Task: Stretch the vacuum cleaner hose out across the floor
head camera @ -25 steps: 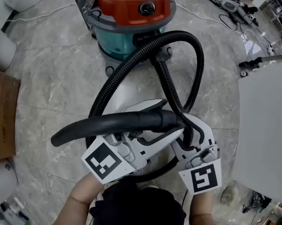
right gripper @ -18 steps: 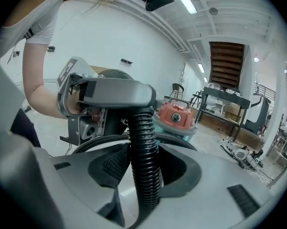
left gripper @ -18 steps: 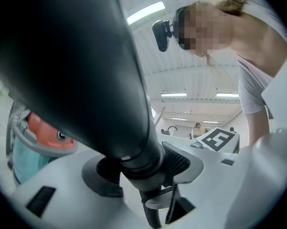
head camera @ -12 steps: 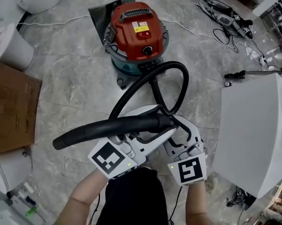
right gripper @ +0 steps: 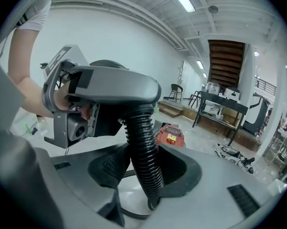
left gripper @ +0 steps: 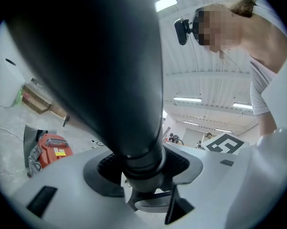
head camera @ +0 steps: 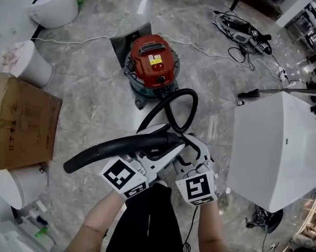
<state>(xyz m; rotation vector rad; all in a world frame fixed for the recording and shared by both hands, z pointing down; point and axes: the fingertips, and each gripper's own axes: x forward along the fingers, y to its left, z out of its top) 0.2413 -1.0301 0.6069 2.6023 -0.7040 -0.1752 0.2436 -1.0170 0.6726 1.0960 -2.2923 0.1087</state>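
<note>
A red vacuum cleaner (head camera: pixel 154 63) stands on the marble floor. Its ribbed black hose (head camera: pixel 174 103) loops up from it to my hands. My left gripper (head camera: pixel 165 142) is shut on the hose's smooth black end tube (head camera: pixel 113 147), which sticks out to the left; its jaws have just been closing with the tube between them. In the left gripper view the tube (left gripper: pixel 110 56) fills the gap between the pads (left gripper: pixel 105 171). My right gripper (head camera: pixel 193 146) is shut on the ribbed hose (right gripper: pixel 144 149) just behind the tube, seen crossing its jaws in the right gripper view.
A cardboard box (head camera: pixel 20 121) and white bins (head camera: pixel 27 62) stand at the left. A large white curved panel (head camera: pixel 276 146) stands at the right. Power tools and cables (head camera: pixel 243 26) lie at the back right. A white cord (head camera: pixel 89 38) runs behind the vacuum.
Both grippers have risen with the hose end. The floor and vacuum cleaner now look smaller and farther below, and the hose loop hangs higher off the floor.
</note>
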